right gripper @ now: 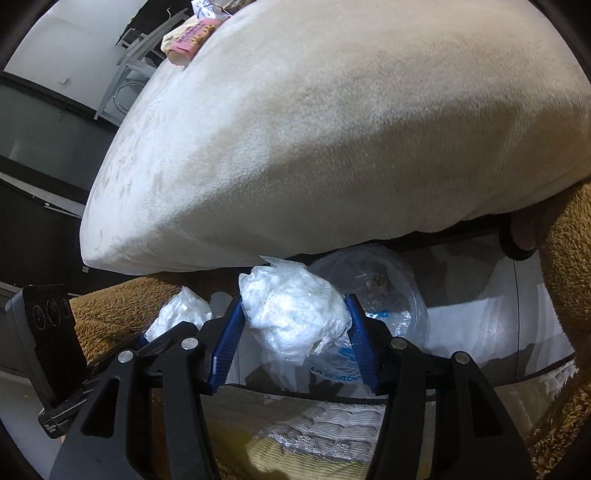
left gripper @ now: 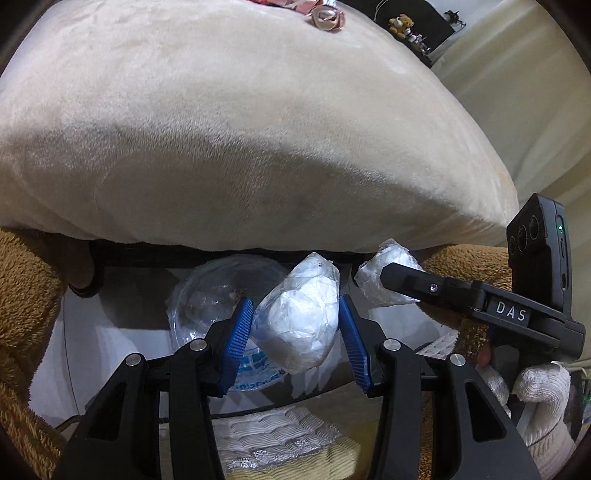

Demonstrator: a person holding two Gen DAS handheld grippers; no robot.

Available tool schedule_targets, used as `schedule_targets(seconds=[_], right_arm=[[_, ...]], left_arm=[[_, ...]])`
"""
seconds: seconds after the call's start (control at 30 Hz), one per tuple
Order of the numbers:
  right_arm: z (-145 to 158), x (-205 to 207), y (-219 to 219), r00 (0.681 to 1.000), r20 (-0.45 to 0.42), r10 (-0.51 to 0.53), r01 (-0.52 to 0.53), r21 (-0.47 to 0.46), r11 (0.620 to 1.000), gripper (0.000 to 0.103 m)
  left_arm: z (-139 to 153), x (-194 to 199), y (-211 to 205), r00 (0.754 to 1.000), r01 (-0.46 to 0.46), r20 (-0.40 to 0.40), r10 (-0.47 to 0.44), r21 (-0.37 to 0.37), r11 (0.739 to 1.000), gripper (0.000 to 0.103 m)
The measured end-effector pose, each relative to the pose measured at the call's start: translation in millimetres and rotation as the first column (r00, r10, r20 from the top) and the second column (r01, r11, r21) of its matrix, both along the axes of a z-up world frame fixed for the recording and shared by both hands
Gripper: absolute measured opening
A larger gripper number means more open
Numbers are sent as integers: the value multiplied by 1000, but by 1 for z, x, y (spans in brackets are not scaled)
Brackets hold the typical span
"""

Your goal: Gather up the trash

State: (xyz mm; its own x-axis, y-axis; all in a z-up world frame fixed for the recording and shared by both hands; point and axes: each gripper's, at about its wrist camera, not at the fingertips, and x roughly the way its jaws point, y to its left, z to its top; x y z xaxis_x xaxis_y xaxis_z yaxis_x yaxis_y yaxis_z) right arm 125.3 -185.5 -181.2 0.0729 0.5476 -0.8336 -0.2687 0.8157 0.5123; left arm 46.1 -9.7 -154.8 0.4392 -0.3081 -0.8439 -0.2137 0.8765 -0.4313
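My left gripper (left gripper: 295, 306) is shut on a white wad of crumpled tissue in clear plastic (left gripper: 299, 321), pinched between the blue pads. To its right, the right gripper (left gripper: 388, 277) carries a second wad (left gripper: 380, 275). In the right wrist view, my right gripper (right gripper: 293, 302) is shut on that second wad (right gripper: 295, 317), and the left gripper's wad (right gripper: 177, 314) shows at the left. Both wads hang over a pale bin (left gripper: 110, 350) that holds a clear plastic lid (left gripper: 210, 291) and a printed bag (right gripper: 340, 358).
A big cream plush cushion (left gripper: 240, 129) overhangs the bin's far side. Pink wrappers (left gripper: 327, 16) and a cookie packet (right gripper: 192, 37) lie on its top. Brown fleece sleeves (left gripper: 22, 288) flank the bin, and a white knit glove (left gripper: 535, 384) grips the right handle. A quilted cloth (right gripper: 332, 421) lies below.
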Motion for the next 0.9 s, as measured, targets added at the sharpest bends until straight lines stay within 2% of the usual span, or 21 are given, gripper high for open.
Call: schedule_targets(seconds=[0.2,0.47,0.53,0.57,0.6,0.63,0.67,0.9], right_arm=[[-16,2,4,998,-61,3,-5,-31,1000,55],[-18,4,2,997,-75,-8,6,-31,999,56],[-18,5,2,997,-78,-10,8,-29,1000,57],[-18,5,1,996,-85,-15,14,-22,1000,63],[-19,6,-1,996,-88,-25,24,-18,1000,67],[-18,6,-3,995,-90,-32,31,-16,999,67],[-18,7,-4,995,-92,-35,34,-15,999,67],[-15,7,-3,996,-89,-32,31,-12,999,67]], left_arm=[[-26,4,7,992,-26,-121,22,-37,999,47],[-34,3,1,984,-6,-180,2,-20,1000,47],[-33,3,4,984,-16,-177,9,-37,999,48],[-31,2,5,986,-20,-167,13,-40,999,49],[-32,2,6,987,-23,-159,16,-37,999,53],[-30,2,6,988,-27,-152,21,-39,999,61],[-30,2,7,988,-33,-149,26,-45,998,64],[-25,2,11,990,-51,-135,44,-51,997,64]])
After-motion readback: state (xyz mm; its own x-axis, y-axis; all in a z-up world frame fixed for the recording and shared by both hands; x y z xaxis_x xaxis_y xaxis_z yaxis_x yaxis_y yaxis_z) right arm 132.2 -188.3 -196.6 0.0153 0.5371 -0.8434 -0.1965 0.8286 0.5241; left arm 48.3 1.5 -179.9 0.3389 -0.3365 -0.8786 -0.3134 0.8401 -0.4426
